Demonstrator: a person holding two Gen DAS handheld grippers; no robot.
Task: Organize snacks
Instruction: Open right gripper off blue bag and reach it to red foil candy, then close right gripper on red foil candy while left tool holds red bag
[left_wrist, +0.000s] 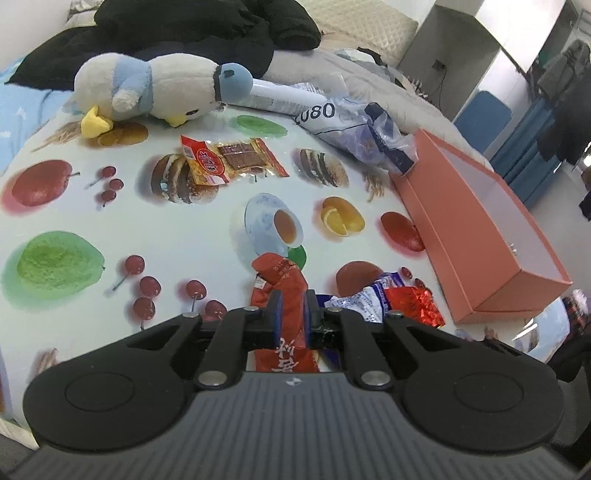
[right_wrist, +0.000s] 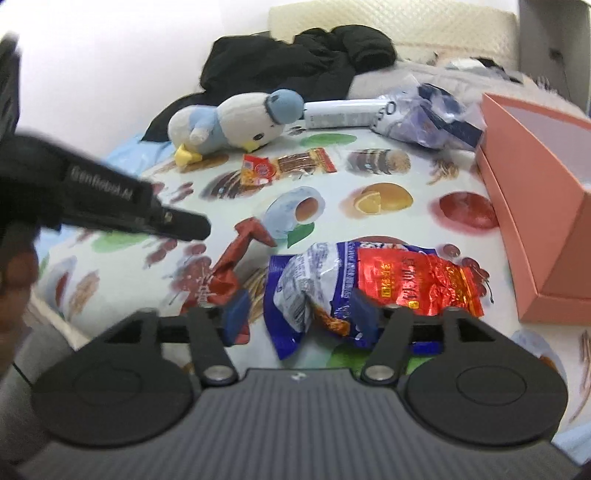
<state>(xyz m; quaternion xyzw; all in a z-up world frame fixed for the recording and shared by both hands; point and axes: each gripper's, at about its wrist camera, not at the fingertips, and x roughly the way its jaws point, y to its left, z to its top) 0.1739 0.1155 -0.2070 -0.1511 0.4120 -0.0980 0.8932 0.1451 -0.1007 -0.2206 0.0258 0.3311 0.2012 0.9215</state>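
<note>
My left gripper is shut on a long red snack packet; the packet also shows in the right wrist view, with the left gripper's body above it at left. My right gripper is open, its fingers either side of a blue-and-white snack bag with a red foil packet lying on it. The same pile shows in the left wrist view. An orange-red jerky packet lies further back. An open pink box stands at the right.
A fruit-print cloth covers the table. A plush penguin, a white tube and a clear plastic bag lie at the back. Black clothing is piled behind on the bed.
</note>
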